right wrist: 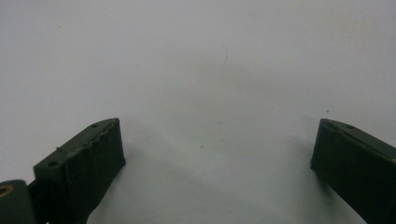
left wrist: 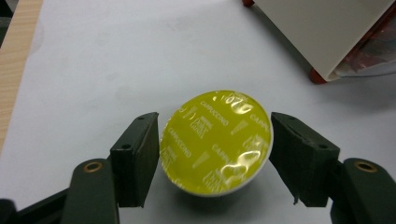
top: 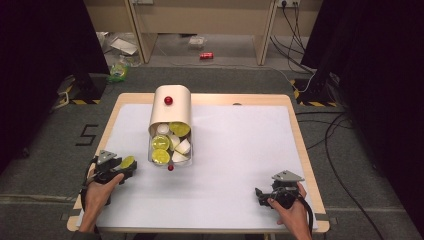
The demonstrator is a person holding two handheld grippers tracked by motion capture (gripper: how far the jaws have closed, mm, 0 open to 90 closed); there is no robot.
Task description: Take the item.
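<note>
Left gripper view: my left gripper (left wrist: 215, 154) brackets a yellow capsule (left wrist: 215, 142), jaws loosened, right pad clear. My right gripper (right wrist: 217, 168) stands spread over bare table (right wrist: 196, 70).

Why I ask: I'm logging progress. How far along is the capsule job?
Done: one yellow-green foil-topped coffee capsule sits on the white table, outside the beige capsule box. In hand: the left tongs stand open around it, not clamping. Left, probably: several capsules lie in the box's open tray; the right tongs wait open and empty.
</note>
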